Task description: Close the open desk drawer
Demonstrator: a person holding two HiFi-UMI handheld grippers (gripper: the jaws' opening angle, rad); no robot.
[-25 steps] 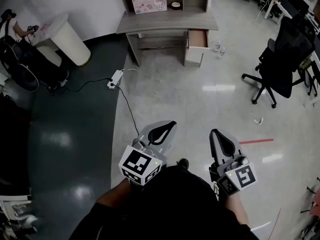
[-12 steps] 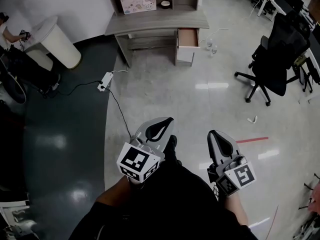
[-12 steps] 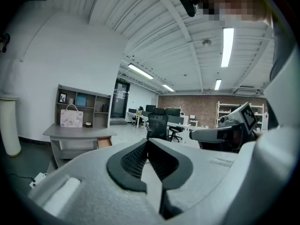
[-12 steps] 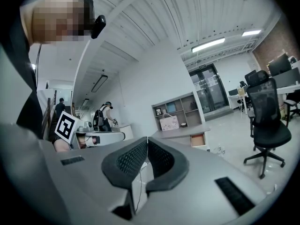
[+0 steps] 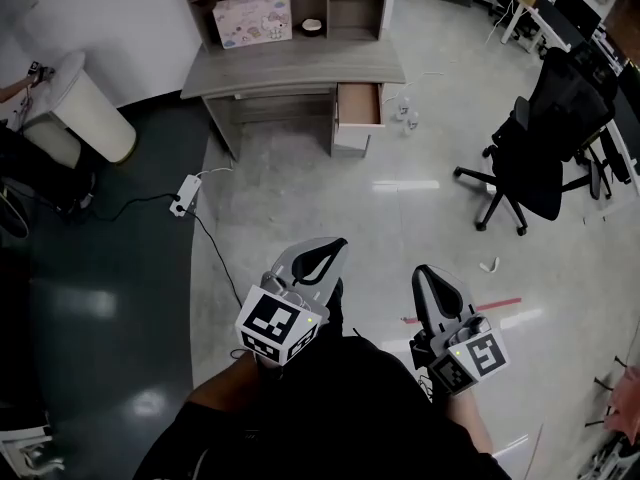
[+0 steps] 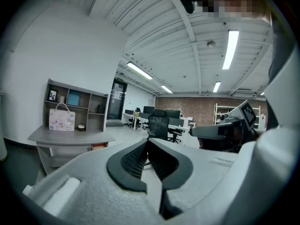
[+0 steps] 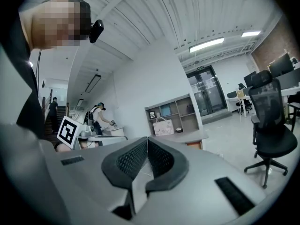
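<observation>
Two tools share the lower half of the head view: the left hand-held gripper (image 5: pixel 338 246) and the right hand-held gripper (image 5: pixel 424 274), held side by side in front of the person and pointing roughly level across the room. Each gripper view shows its own jaws pressed together at the tips, with nothing between the pads; both are empty.

The drawer (image 5: pixel 358 108) stands pulled out from the right end of the table (image 5: pixel 290 63), its wooden inside open to the camera and its front panel facing the floor (image 5: pixel 300 178). It lies at the top of the head view, well apart from both tools, with a broad stretch of bare floor between. A patterned bag (image 5: pixel 252 18) stands on the table against the shelves behind it. A black chair (image 5: pixel 545 148) stands to the right of the table, off the straight line to the drawer, and a power strip (image 5: pixel 185 193) with its cable lies on the floor to the left.

Progress, as judged from this layout: nothing of the task proper is done. The drawer is fully out and untouched. What is left is the whole approach across the floor, then setting a closed tip or jaw side against the front panel and pushing it in until flush.
</observation>
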